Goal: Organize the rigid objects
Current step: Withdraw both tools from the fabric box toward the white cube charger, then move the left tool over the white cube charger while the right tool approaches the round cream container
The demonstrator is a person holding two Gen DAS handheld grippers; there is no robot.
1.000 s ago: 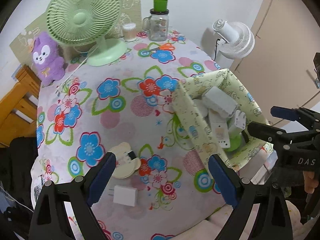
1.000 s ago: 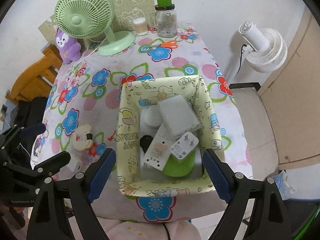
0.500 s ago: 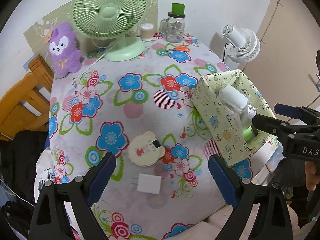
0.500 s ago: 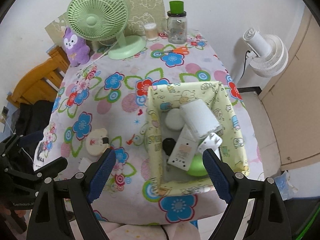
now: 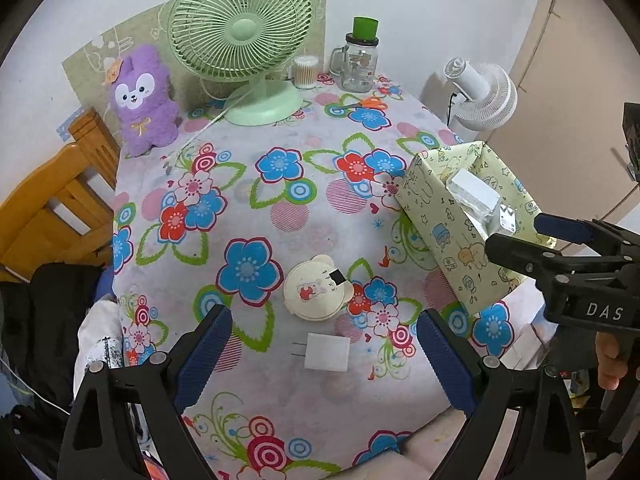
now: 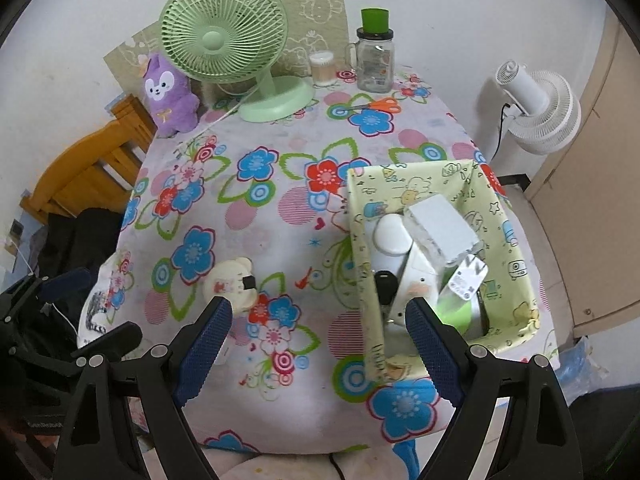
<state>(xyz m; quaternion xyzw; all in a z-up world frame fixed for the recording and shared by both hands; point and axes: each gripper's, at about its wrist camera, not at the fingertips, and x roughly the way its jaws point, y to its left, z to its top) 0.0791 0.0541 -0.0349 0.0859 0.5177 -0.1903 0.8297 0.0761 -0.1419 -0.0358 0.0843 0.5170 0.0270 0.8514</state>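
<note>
Left wrist view: a floral tablecloth [image 5: 280, 208] covers the table, with a green desk fan [image 5: 244, 40], a purple plush [image 5: 142, 100] and a glass jar [image 5: 360, 64] at the wall end (a white floor fan [image 5: 484, 96] stands beyond the right edge). The white charger [image 5: 326, 353] lies flat near the front edge, prongs pointing left, just below the round bear case [image 5: 316, 294]. The patterned box [image 6: 436, 256] sits right, holding other devices. Left gripper [image 5: 324, 364] and right gripper [image 6: 318, 344] both gape wide, empty.
</note>
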